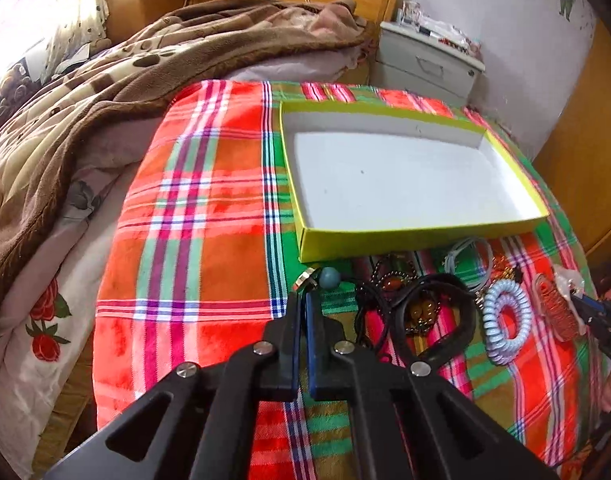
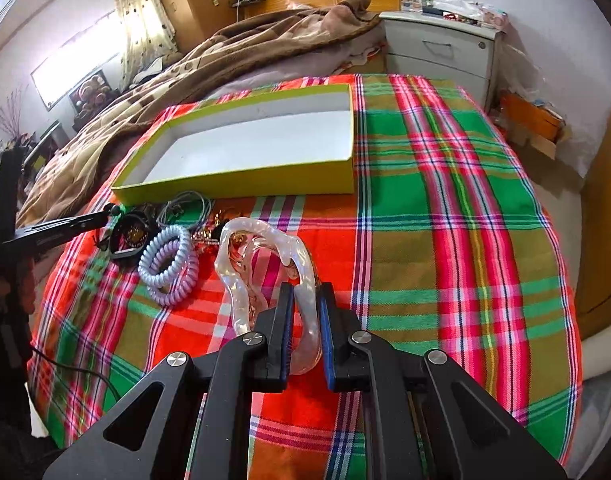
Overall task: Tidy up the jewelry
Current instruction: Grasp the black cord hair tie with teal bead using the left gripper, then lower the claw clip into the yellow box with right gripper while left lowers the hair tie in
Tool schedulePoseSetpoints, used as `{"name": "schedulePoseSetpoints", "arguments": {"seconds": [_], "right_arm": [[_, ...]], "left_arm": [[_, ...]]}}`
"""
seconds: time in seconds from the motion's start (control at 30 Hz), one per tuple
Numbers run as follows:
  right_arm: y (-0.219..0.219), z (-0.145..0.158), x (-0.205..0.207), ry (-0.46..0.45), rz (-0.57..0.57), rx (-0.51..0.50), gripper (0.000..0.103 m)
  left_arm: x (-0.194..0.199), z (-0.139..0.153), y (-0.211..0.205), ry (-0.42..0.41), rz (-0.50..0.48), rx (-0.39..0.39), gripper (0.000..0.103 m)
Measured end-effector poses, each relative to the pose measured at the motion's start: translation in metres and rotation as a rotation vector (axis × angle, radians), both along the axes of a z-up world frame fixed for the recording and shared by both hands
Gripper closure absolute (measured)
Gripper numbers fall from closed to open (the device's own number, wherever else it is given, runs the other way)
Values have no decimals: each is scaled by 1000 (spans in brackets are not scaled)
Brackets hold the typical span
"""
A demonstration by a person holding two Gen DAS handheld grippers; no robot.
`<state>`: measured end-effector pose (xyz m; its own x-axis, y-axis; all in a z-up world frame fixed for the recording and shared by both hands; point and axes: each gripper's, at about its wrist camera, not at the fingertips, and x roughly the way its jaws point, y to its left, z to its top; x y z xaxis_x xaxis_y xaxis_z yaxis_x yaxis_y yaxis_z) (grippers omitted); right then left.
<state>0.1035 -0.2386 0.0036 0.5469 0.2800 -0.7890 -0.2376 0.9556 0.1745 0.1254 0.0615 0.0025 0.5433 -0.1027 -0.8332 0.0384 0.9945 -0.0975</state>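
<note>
An empty yellow-green box (image 1: pixel 385 240) with a white inside lies on the plaid cloth; it also shows in the right wrist view (image 2: pixel 241 182). In front of it lies a jewelry pile: a black hair clip (image 1: pixel 457 320), a pale blue coil tie (image 1: pixel 505 320), beads. My left gripper (image 1: pixel 303 300) is shut on a black cord carrying a blue-green bead (image 1: pixel 329 278) and a metal ring (image 1: pixel 303 279). My right gripper (image 2: pixel 305 300) is shut on a clear pearly hair claw (image 2: pixel 261 264), lifted above the cloth to the right of the pile (image 2: pixel 165 240).
The plaid cloth (image 2: pixel 445 220) covers a table beside a bed with a brown blanket (image 1: pixel 125 80). A grey nightstand (image 2: pixel 445 48) stands behind. A silver cable loop (image 2: pixel 185 204) lies by the box. Wooden furniture (image 1: pixel 585 160) stands at the right.
</note>
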Motion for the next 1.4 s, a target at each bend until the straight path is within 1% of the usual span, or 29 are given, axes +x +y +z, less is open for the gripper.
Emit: {"name": "schedulePoseSetpoints", "arguments": {"seconds": [0.07,0.33,0.43,0.57,0.6,0.67,0.7,0.73,0.8,0.87,0.93,1.0,1.1,1.17,1.2,1.23,1.27,1.33,1.4], "right_arm": [[-1,4,-1,-9,-5,16,90],[-1,22,-3,-61,-32,24,90],[-2,26,-4,-74,-37,34,90],[0,26,-3,-73,-42,40,90],[0,26,-2,-72,-45,42,90],[-1,25,-1,-69,-46,46,90],[-1,24,0,-67,-46,47,90],[-2,24,1,-65,-48,46,90],[-1,23,1,-63,-48,43,90],[0,23,2,-59,-48,44,90],[1,23,3,-59,-48,44,90],[1,23,4,-59,-49,47,90],[2,24,5,-59,-46,44,90],[3,24,7,-57,-45,41,90],[4,25,8,-56,-45,40,90],[4,25,8,-57,-44,40,90],[5,26,9,-59,-44,40,90],[5,27,11,-63,-46,43,90],[5,29,12,-67,-50,45,90]], "left_arm": [[-3,6,2,-15,-1,-2,101],[-11,24,11,-63,5,-11,101],[-11,25,17,-66,17,-8,101],[-8,18,24,-45,19,-24,100],[-7,16,25,-40,25,-27,98],[-5,11,21,-44,2,13,85],[-3,9,20,-39,-5,17,69],[-1,6,19,-27,-24,9,60],[2,3,15,-19,-52,5,60],[3,2,8,-38,-87,37,60],[9,-4,3,-11,-106,58,60],[11,-11,2,22,-103,63,60],[9,-14,-2,13,-112,83,60],[9,-13,-1,15,-107,71,61],[9,-13,0,14,-100,81,71],[9,-13,-1,13,-97,109,81],[8,-12,-2,14,-99,114,83],[9,-11,0,19,-95,104,91],[10,-11,4,19,-87,102,92]]}}
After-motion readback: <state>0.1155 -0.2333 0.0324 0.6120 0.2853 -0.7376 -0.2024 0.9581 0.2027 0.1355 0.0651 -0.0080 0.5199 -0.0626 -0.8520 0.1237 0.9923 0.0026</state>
